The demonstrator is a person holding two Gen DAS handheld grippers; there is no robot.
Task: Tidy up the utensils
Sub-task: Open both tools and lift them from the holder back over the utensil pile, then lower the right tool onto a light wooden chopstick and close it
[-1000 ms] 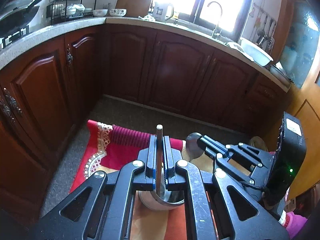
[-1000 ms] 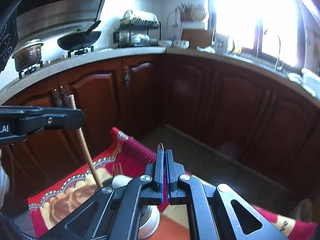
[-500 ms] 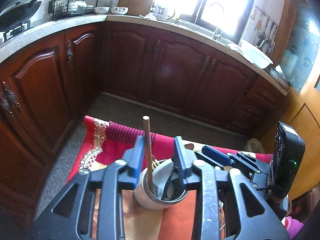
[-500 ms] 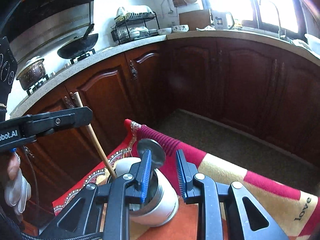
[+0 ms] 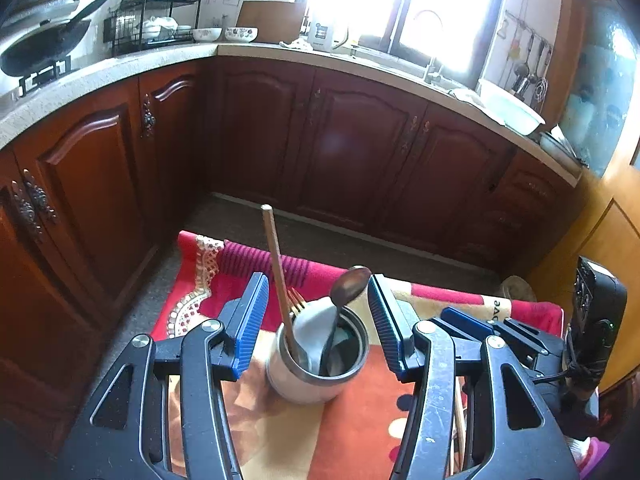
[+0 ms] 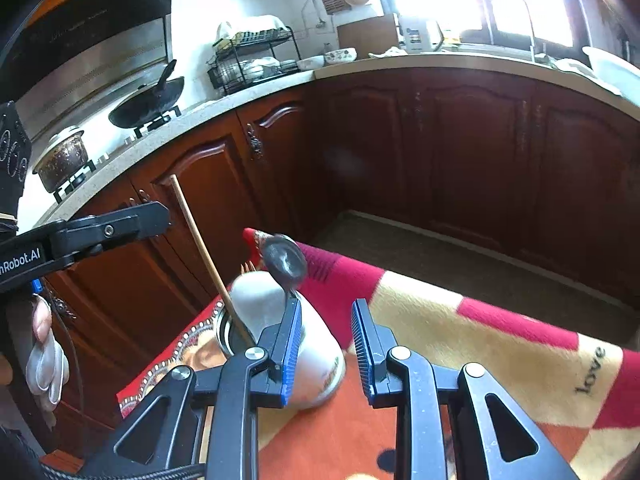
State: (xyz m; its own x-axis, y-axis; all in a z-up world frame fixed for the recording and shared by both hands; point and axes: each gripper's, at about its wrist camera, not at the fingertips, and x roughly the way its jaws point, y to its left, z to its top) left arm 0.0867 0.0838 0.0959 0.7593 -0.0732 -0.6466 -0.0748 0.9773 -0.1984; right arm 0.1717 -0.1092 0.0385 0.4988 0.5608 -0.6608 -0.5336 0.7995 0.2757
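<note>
A white cup with a metal rim [image 5: 316,376] stands on the patterned cloth. In it lean a wooden stick [image 5: 276,272], a metal spoon [image 5: 350,284], a gold fork [image 5: 297,301] and a white spoon [image 5: 316,326]. My left gripper [image 5: 316,316] hovers just short of the cup, its jaws opening, the pads touching nothing. In the right wrist view the cup [image 6: 320,360] sits partly behind the left finger of my right gripper [image 6: 326,334], which is open and holds nothing. The spoon [image 6: 286,262] and stick [image 6: 196,232] rise above it. The left gripper's fingers [image 6: 120,224] show at the left.
The red and orange cloth [image 5: 360,420] covers the table, whose far edge drops to the floor. Dark wooden cabinets [image 5: 360,152] ring the room under a counter with a wok [image 5: 44,46], a dish rack and a sink. A person's hand [image 6: 44,360] is at far left.
The left gripper let go of the wooden stick and the right let go of the metal spoon; both utensils now lean in the cup. Both grippers opened and drew back.
</note>
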